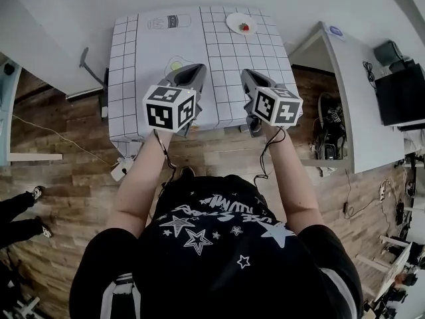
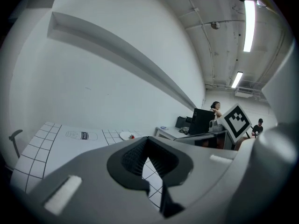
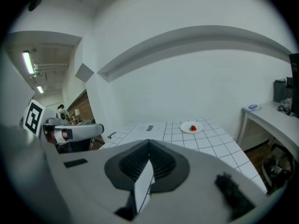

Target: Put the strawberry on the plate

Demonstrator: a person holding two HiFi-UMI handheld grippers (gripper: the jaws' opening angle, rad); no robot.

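Observation:
The red strawberry (image 1: 245, 26) lies on a small white plate (image 1: 237, 20) at the far right corner of the grid-patterned table (image 1: 226, 92). Both grippers hover over the table's near edge, well short of the plate. My left gripper (image 1: 192, 70) is shut with nothing in it, and so is my right gripper (image 1: 250, 77). In the left gripper view the jaws (image 2: 147, 141) meet at their tips, with the plate (image 2: 125, 135) and strawberry (image 2: 132, 136) small beyond them. In the right gripper view the shut jaws (image 3: 149, 143) point toward the plate (image 3: 188, 129) and strawberry (image 3: 193, 128).
A bottle picture (image 1: 169, 22) and a yellow-green picture (image 1: 174, 65) are printed on the cloth. A white desk (image 1: 352, 92) with a black monitor (image 1: 402, 92) stands to the right, with cables on the wooden floor. Someone's feet (image 1: 26, 211) show at the left.

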